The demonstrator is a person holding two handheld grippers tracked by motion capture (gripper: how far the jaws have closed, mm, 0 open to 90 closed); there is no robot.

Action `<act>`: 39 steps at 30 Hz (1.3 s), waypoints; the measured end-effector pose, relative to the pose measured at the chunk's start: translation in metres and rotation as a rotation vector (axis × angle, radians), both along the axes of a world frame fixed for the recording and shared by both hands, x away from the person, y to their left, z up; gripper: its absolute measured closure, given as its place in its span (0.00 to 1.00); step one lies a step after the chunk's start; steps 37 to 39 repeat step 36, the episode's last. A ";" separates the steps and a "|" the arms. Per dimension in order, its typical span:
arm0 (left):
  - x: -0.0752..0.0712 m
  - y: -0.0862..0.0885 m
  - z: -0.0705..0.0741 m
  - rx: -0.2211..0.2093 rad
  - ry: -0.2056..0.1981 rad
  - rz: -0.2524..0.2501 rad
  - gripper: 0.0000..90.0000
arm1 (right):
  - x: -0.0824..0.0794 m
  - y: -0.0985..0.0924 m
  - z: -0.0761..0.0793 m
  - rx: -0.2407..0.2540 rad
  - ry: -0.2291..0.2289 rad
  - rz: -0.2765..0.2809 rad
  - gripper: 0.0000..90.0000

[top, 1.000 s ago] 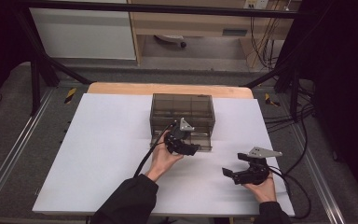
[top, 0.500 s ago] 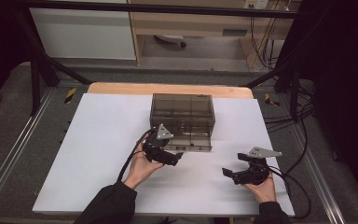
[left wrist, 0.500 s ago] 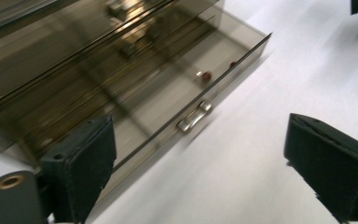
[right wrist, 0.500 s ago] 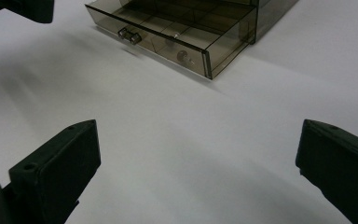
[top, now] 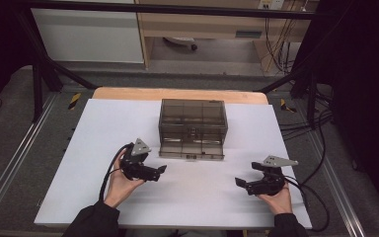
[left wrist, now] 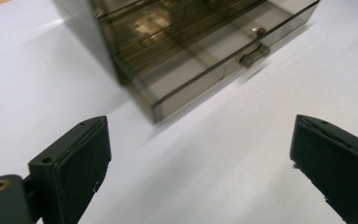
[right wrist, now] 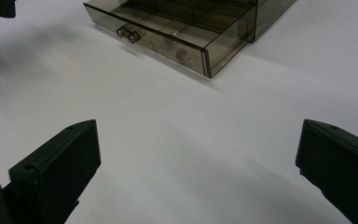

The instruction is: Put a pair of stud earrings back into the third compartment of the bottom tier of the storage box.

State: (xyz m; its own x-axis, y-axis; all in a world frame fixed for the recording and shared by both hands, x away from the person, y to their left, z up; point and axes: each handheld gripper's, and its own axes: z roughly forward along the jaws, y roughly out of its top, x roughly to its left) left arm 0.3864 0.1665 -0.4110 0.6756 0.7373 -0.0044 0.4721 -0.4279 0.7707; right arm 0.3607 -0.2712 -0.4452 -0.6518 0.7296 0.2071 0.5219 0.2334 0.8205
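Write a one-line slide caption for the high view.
Smoky clear drawer box, bottom drawer pulled out, between two open hand-held tools on a white table.

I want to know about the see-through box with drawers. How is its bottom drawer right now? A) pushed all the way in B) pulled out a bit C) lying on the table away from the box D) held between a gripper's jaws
B: the bottom drawer sticks out in front of the smoky clear box, and both grippers are away from it.
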 end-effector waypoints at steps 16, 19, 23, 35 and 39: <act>-0.018 0.062 -0.016 -0.001 -0.001 0.055 0.05 | 0.000 0.000 0.000 -0.001 0.001 -0.001 0.01; -0.022 0.074 -0.017 -0.011 -0.004 0.070 0.05 | 0.000 0.000 0.000 -0.001 0.002 -0.002 0.01; -0.026 0.090 -0.019 -0.023 -0.004 0.084 0.05 | 0.000 0.000 0.000 -0.003 0.002 -0.001 0.01; -0.032 0.107 -0.027 -0.017 0.000 0.116 0.05 | 0.000 0.000 0.000 -0.003 0.002 -0.002 0.01; -0.032 0.107 -0.027 -0.017 0.000 0.116 0.05 | 0.000 0.000 0.000 -0.003 0.002 -0.001 0.01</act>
